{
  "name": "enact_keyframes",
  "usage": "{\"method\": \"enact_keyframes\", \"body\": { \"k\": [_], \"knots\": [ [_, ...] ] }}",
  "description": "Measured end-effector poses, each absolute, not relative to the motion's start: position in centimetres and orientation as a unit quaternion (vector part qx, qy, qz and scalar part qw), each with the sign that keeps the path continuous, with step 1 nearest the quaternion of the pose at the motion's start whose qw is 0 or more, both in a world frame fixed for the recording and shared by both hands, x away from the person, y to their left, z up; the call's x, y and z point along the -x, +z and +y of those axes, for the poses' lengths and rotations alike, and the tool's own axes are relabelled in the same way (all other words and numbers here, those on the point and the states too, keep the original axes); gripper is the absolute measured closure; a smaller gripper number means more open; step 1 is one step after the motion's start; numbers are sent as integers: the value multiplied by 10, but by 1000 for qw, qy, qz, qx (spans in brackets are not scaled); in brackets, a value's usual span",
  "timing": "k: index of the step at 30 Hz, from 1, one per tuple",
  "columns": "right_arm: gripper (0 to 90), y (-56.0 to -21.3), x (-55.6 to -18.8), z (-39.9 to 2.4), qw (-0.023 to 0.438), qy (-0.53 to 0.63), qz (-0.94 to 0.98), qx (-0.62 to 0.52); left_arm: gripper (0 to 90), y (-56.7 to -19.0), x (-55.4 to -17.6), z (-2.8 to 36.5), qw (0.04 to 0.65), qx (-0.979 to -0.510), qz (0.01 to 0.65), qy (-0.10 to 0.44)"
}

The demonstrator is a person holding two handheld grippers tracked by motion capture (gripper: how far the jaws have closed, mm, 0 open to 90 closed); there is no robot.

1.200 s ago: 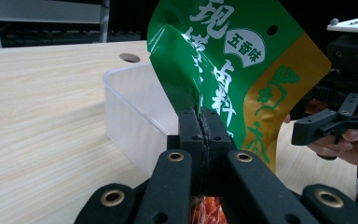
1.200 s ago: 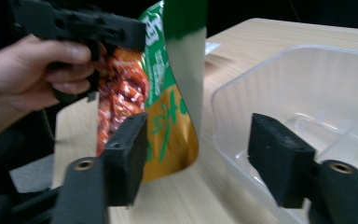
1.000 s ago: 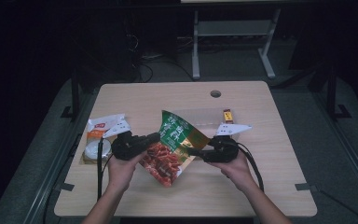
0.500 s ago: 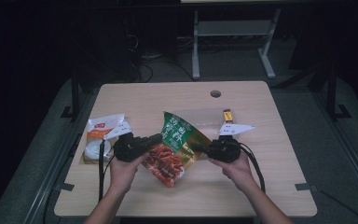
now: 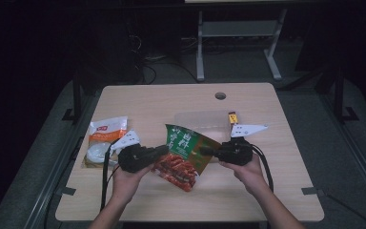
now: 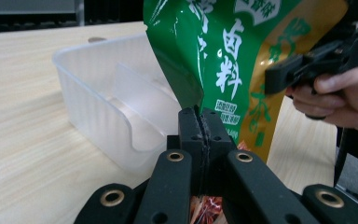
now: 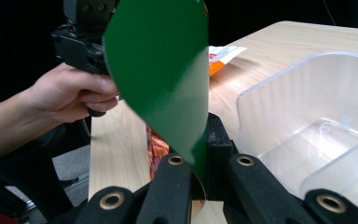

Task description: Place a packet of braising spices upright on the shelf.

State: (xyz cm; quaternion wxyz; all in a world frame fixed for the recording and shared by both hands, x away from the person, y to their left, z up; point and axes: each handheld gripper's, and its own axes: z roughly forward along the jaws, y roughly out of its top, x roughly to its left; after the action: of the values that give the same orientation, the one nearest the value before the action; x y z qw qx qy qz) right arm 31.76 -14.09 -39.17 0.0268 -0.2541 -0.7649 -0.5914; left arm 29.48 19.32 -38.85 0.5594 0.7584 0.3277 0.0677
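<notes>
Green-and-gold foil snack pouch [image 5: 185, 155] hangs above the wooden desk [image 5: 267, 191], our left claw [image 5: 159, 151] and right claw [image 5: 207, 151] both clamped on its edges, probably to drop it into the clear plastic bin [image 5: 202, 120] behind.

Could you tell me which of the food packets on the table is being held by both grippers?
The green packet with red food printed low on it: the left gripper and right gripper each clamp a side. The orange-and-white packet lies untouched at the table's left.

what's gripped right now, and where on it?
Green seasoning packet, pinched at opposite side edges: left gripper on one, right gripper, jaws just closed, on the other.
</notes>
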Motion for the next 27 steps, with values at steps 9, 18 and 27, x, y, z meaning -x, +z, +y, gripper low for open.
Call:
{"method": "enact_keyframes", "body": {
  "k": [9, 18, 27],
  "knots": [
    [900, -380, -314, -145, 25, -600, -763, 241, 875, -388, -293, 190, 555, -767, 317, 63],
    [900, -375, -312, -152, 14, -589, -776, 227, 677, -385, -294, 197, 544, -774, 310, 90],
    [900, -370, -309, -153, 10, -577, -787, 220, 378, -399, -289, 210, 480, -818, 300, 99]
  ]
}}
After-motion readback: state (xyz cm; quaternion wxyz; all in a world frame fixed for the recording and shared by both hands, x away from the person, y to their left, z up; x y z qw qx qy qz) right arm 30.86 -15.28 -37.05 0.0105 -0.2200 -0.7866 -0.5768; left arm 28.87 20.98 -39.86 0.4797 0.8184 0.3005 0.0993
